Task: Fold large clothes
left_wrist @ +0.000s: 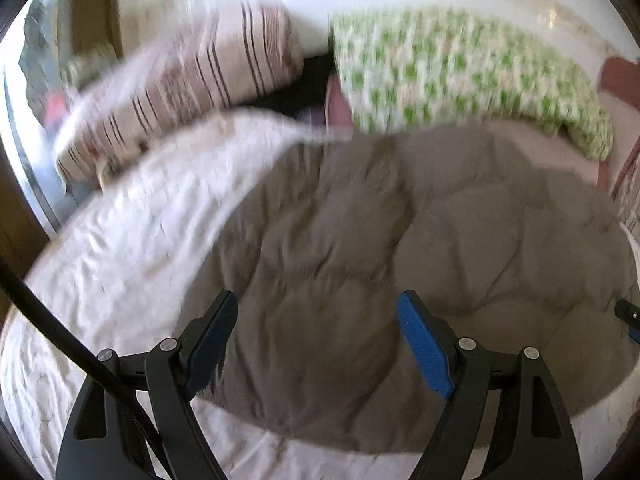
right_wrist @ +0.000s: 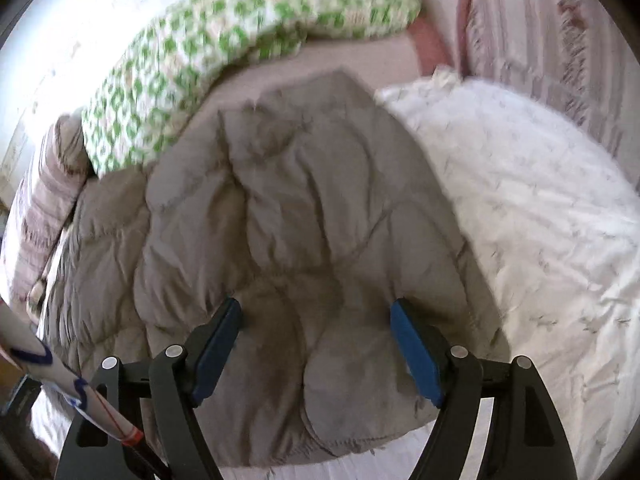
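Observation:
A grey-brown quilted puffer garment (left_wrist: 400, 256) lies spread flat on a white bed sheet (left_wrist: 112, 248). It also shows in the right wrist view (right_wrist: 288, 220), with a rounded edge toward the camera. My left gripper (left_wrist: 318, 320) is open above the garment's near part, holding nothing. My right gripper (right_wrist: 316, 328) is open above the garment's near edge, also holding nothing. Both views are motion-blurred.
A striped pillow (left_wrist: 180, 84) and a green-patterned pillow (left_wrist: 460, 76) lie at the head of the bed; the green one also shows in the right wrist view (right_wrist: 208, 56). A wooden bed frame (right_wrist: 432, 44) and a striped cloth (right_wrist: 560, 40) are at the far right.

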